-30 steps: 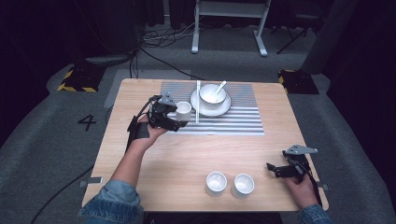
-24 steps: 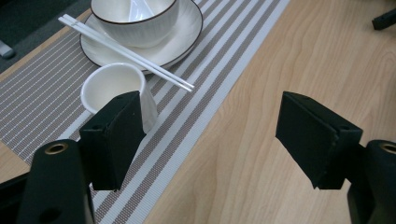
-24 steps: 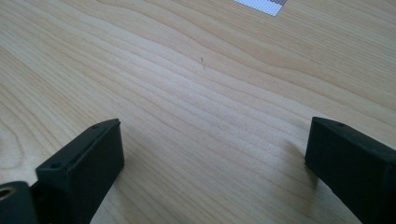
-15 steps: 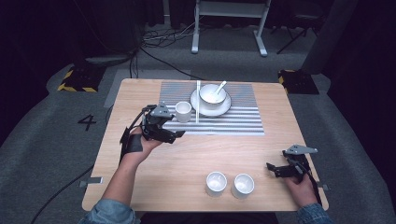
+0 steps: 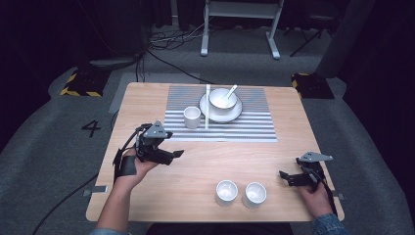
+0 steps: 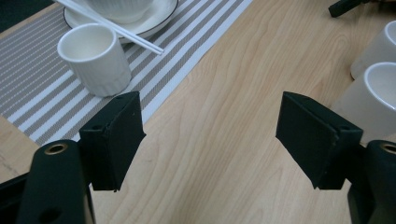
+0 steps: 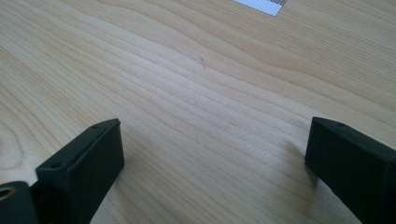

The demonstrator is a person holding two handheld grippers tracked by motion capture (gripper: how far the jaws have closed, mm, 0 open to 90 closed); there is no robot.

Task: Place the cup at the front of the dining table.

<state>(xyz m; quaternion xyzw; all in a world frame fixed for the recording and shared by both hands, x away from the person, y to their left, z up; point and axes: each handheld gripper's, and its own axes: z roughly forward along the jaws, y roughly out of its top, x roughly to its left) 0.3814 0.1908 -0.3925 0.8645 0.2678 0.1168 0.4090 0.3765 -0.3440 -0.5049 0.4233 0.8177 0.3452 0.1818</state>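
My left gripper [image 5: 174,156] hovers over bare wood just in front of the striped placemat [image 5: 244,128], open, with nothing between its jaws [image 6: 210,135]. A ribbed white cup [image 5: 192,117] stands upright on the mat's left part, apart from the gripper; the left gripper view has it at upper left [image 6: 95,58]. Beside it lie white chopsticks [image 5: 207,105] against a plate [image 5: 234,115] bearing a bowl [image 5: 222,98] with a spoon. My right gripper [image 5: 286,177] rests low near the table's right front edge, open over bare wood [image 7: 212,154].
Two small white cups [image 5: 226,192] [image 5: 255,194] stand side by side near the front edge, between the two hands; the left gripper view has them at its right edge [image 6: 380,88]. The wooden table [image 5: 147,98] ends close behind the right hand.
The left gripper has drawn back from the ribbed cup toward the person and slightly left. The cup stays upright on the mat. The right gripper has not moved.
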